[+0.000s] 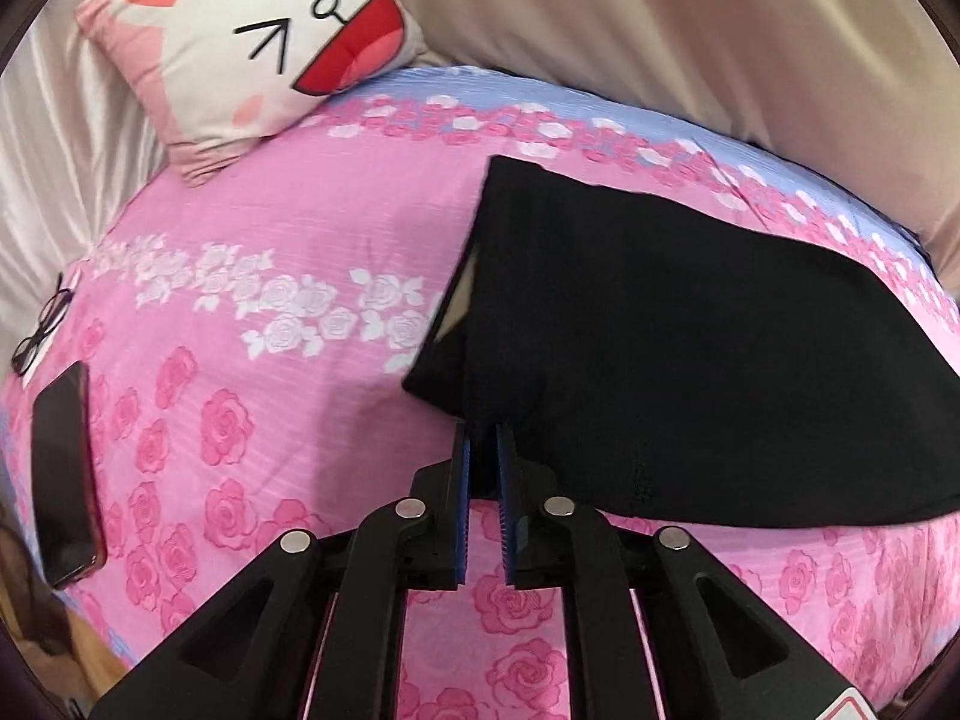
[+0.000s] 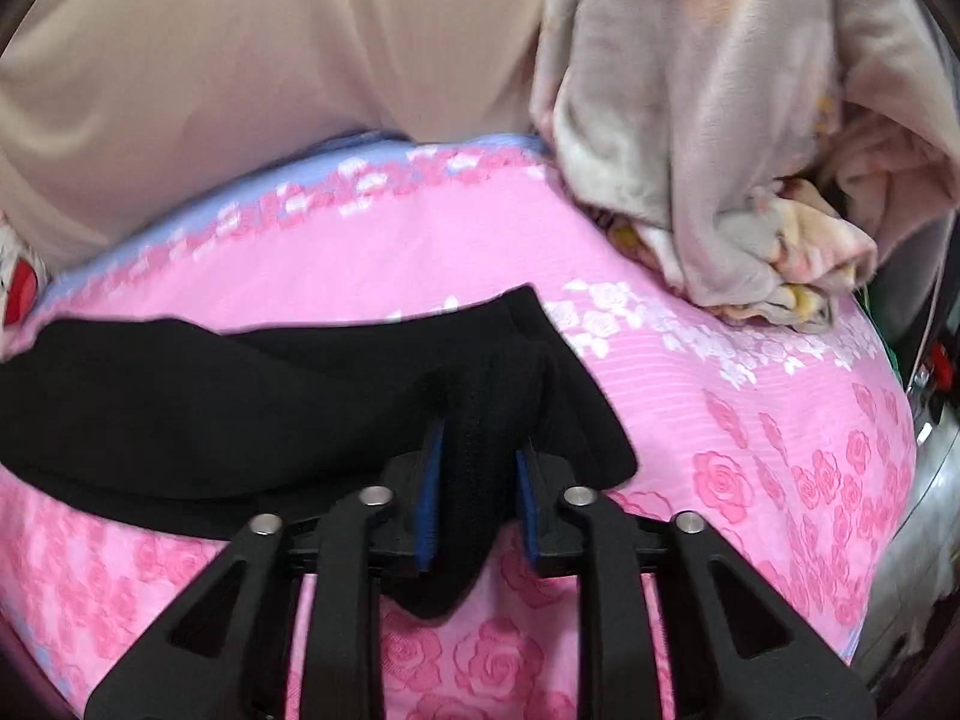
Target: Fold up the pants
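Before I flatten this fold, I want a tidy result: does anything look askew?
Yes. In the right gripper's jaws the black pants are bunched into a thick ridge, with a flap hanging below instead of lying flat on the pink bedsheet.

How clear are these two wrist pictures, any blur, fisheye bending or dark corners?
Left wrist view: mostly sharp, the pillow face and rose print crisp; the black pants smear slightly at their left edge; strong fisheye bulge, dark corners. Right wrist view: softer, motion-blurred across the bedsheet and blanket; same bulge and vignette. Both evenly lit; the pants show almost no detail.
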